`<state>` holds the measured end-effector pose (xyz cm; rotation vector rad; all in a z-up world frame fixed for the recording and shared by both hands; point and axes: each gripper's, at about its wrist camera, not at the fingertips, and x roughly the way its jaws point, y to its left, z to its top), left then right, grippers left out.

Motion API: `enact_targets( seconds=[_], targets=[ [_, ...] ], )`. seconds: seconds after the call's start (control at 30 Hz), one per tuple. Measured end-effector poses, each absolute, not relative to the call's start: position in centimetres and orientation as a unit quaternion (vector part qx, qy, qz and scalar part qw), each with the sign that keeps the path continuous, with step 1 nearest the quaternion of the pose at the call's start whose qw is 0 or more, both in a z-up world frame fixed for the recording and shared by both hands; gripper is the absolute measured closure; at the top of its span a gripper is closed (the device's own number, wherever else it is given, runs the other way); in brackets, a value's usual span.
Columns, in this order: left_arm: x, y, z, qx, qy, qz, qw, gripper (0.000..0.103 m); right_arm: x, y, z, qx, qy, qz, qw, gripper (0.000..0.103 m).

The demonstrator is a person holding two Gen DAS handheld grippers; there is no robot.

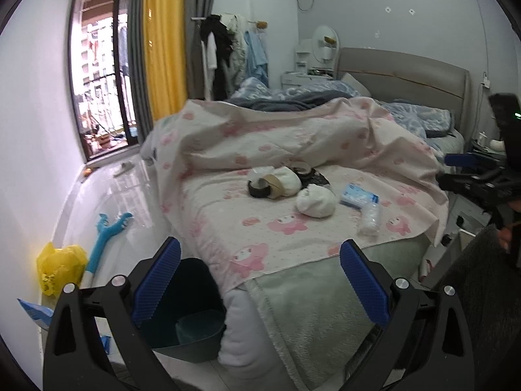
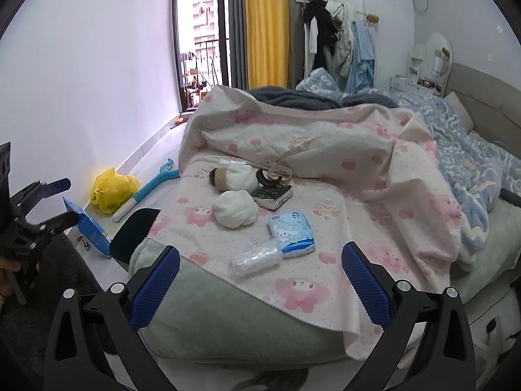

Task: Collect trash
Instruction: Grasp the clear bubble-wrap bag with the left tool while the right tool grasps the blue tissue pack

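Note:
Trash lies on the pink patterned sheet (image 2: 325, 228) of the bed: a crumpled clear plastic bottle (image 2: 257, 257) (image 1: 369, 218), a blue tissue pack (image 2: 291, 233) (image 1: 358, 195), two white wads (image 2: 234, 208) (image 1: 316, 200), tape rolls (image 1: 265, 185) (image 2: 273, 176) and a dark box (image 2: 275, 195). A dark bin (image 1: 192, 312) (image 2: 133, 234) stands on the floor at the bed's foot corner. My left gripper (image 1: 260, 280) is open and empty above the bin and bed corner. My right gripper (image 2: 260, 283) is open and empty, just short of the bottle.
On the floor by the left wall lie a yellow plastic bag (image 1: 60, 267) (image 2: 112, 189), a blue toy (image 1: 107, 234) (image 2: 153, 179) and a blue packet (image 2: 88, 228). A blue quilt (image 2: 472, 150) covers the bed's far side. Clothes hang on a rack (image 1: 228, 45).

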<state>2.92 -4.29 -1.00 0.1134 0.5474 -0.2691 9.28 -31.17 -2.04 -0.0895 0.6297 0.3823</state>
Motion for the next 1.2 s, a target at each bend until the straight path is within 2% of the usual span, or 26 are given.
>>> enact_targets(
  seconds=[0.17, 0.33, 0.47, 0.63, 1.2],
  targets=[
    [4.1, -4.8, -0.9, 0.045, 0.282, -0.164, 0.944, 0.003, 12.8, -31.7, -3.1, -0.033, 0.336, 0.198, 0.92, 0.011],
    [5.7, -6.3, -1.3, 0.05, 0.284, -0.199, 0.937, 0.004, 15.7, -32.1, -4.5, -0.036, 0.358, 0.214, 0.908, 0.013],
    [7.1, -8.1, -2.6, 0.056, 0.29, -0.229, 0.928, 0.005, 18.0, -31.9, -5.6, -0.05, 0.375, 0.215, 0.901, 0.02],
    [8.4, -10.4, -4.1, 0.075, 0.298, -0.267, 0.913, 0.011, 20.7, -31.3, -7.1, -0.067, 0.401, 0.227, 0.885, 0.025],
    [11.1, -15.3, -8.3, 0.091, 0.336, -0.351, 0.869, 0.031, 26.2, -29.9, -10.8, -0.091, 0.458, 0.236, 0.852, 0.026]
  ],
)
